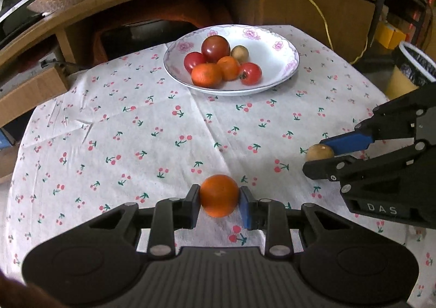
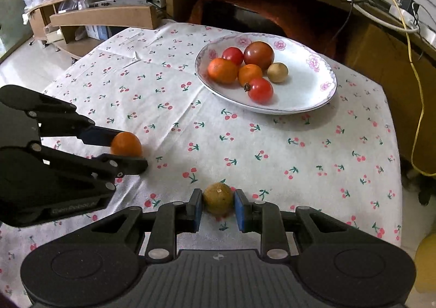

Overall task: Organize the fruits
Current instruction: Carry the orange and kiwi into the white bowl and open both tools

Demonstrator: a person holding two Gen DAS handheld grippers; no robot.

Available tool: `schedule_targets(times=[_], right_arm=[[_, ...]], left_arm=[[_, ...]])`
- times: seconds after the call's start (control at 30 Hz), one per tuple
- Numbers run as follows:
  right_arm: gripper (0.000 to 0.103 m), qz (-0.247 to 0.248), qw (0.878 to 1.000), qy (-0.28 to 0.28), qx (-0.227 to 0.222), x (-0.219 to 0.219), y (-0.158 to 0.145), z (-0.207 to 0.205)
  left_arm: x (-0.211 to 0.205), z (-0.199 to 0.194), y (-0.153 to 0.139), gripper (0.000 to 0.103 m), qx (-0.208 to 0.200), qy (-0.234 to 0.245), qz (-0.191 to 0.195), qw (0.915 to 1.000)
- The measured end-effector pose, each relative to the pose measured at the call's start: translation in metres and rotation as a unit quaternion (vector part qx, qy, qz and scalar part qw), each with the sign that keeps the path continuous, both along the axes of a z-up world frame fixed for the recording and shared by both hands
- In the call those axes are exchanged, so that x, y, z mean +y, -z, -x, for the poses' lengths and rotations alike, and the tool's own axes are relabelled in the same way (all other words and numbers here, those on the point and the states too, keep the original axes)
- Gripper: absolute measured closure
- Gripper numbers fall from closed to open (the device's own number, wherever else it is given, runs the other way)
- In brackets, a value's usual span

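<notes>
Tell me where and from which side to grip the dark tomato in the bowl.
Grip the dark tomato across its widest middle, coming from above. It is round and the tallest fruit in the bowl, so its top is free. Low down, a red tomato, an orange and a small brown fruit crowd it. Both grippers look full now: the left holds an orange, the right a brown fruit.

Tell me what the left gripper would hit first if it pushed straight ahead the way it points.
Likely the plate of fruit. The left gripper, shut on the orange, faces bare tablecloth until the plate's near rim, though depth is uncertain.
</notes>
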State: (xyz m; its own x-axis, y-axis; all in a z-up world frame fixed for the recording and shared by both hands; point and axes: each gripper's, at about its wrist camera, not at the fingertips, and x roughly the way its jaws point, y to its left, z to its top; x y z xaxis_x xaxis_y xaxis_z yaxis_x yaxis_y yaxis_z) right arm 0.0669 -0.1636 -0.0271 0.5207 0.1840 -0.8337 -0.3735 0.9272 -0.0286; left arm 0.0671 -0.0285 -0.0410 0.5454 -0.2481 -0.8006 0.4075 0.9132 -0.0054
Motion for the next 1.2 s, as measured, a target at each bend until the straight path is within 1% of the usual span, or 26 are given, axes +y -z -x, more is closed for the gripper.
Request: schedule_targets(times=[0.23, 0.37, 0.47, 0.57, 0.7, 0.97, 1.1, 1.2], right_arm=[[0.076, -0.004, 1.000, -0.001, 0.000, 0.001, 0.000, -0.002], [0.079, -0.006, 1.000, -0.002, 0.004, 0.000, 0.000, -0.002], [0.079, -0.015, 1.000, 0.002, 0.012, -0.002, -0.003, -0.002], [0.079, -0.027, 1.000, 0.013, 0.002, -0.006, -0.011, -0.007], [0.079, -0.038, 0.998, 0.038, -0.017, -0.015, -0.023, -0.022], [0.079, -0.046, 0.995, 0.079, -0.040, -0.031, -0.031, -0.065], [0.079, -0.047, 0.994, 0.085, -0.053, -0.034, -0.032, -0.083], [0.079, -0.041, 0.994, 0.088, -0.054, -0.036, -0.028, -0.095]], left_arm=[[0.004, 0.001, 0.002, 0.067, -0.007, 0.004, 0.011, 0.9999], [0.005, 0.001, 0.002, 0.067, -0.003, -0.002, 0.015, 0.9999], [0.003, 0.000, -0.001, 0.067, 0.002, -0.003, 0.014, 0.9999], [0.001, -0.006, -0.007, 0.067, 0.000, -0.007, 0.025, 0.9997], [-0.008, -0.024, -0.020, 0.067, -0.013, -0.012, 0.030, 0.9994], [-0.030, -0.069, -0.039, 0.067, -0.040, -0.022, 0.036, 0.9983], [-0.036, -0.088, -0.041, 0.067, -0.047, -0.024, 0.036, 0.9980], [-0.039, -0.100, -0.037, 0.067, -0.046, -0.027, 0.035, 0.9980]])
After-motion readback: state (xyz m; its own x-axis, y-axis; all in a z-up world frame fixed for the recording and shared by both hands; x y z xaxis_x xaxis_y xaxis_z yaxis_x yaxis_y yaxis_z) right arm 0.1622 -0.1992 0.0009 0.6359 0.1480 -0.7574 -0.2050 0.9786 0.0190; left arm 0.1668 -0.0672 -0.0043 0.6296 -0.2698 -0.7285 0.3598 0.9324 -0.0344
